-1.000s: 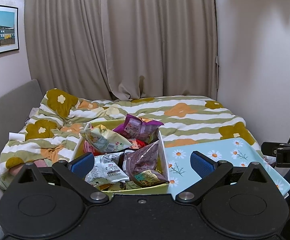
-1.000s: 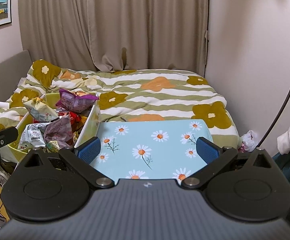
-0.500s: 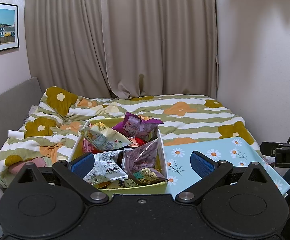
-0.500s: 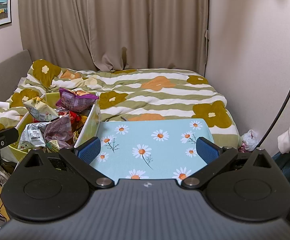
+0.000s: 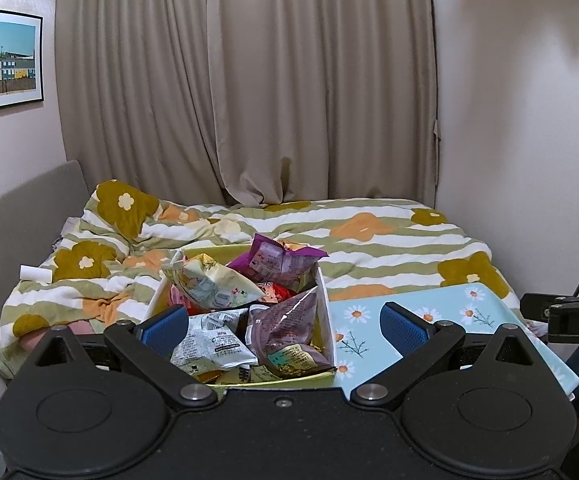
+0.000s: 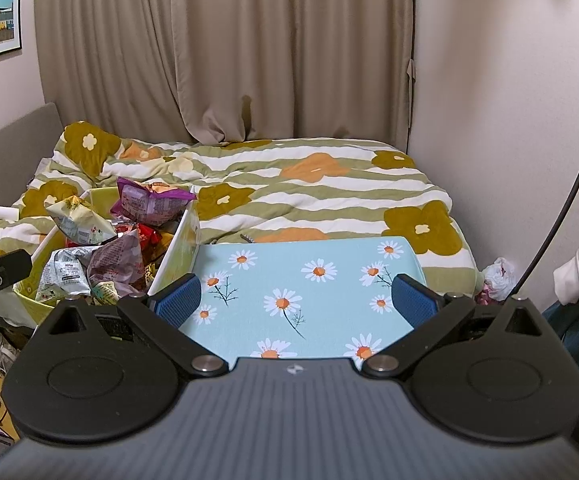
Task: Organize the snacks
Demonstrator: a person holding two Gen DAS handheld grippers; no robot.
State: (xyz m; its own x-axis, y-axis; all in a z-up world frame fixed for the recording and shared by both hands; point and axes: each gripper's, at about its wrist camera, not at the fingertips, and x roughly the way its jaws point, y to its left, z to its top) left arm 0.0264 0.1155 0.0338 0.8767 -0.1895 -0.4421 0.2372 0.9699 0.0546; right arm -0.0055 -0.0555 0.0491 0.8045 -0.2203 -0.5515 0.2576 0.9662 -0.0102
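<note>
Almost nothing has moved since the earlier frames: the left wrist view has tipped up a touch, so the bed sits slightly lower in the frame, while the right wrist view looks the same.

Both tools hang level in front of the bed. The left hand-held gripper (image 5: 283, 322) has its blue fingers spread wide with nothing between them, framing the yellow-green box (image 5: 325, 312) at lower centre of its view. The right hand-held gripper (image 6: 295, 300) is likewise spread and empty, aimed over the daisy-print board (image 6: 309, 276) that fills the lower centre of its frame.

The snacks are piled loose in the box: a purple packet (image 5: 279, 260) leans on the far rim, a pale yellow packet (image 5: 213, 284) lies tilted left of it, a mauve foil bag (image 5: 285, 328) stands against the right wall, and a white crinkled packet (image 5: 213, 338) lies at the near left. Red wrappers (image 5: 277, 292) show underneath. They overlap and stick above the rim, which suggests they were dropped in rather than stacked.

The board lies flat just beside the box's right wall, bare of any packet; its firm surface on the soft striped duvet (image 6: 317, 196) would suit laying packets out for sorting. Each tool faces its own half, one at the pile and one at the free surface.

The scene fits a heap waiting to be sorted onto the board, or packets already gathered off it into the box.
</note>
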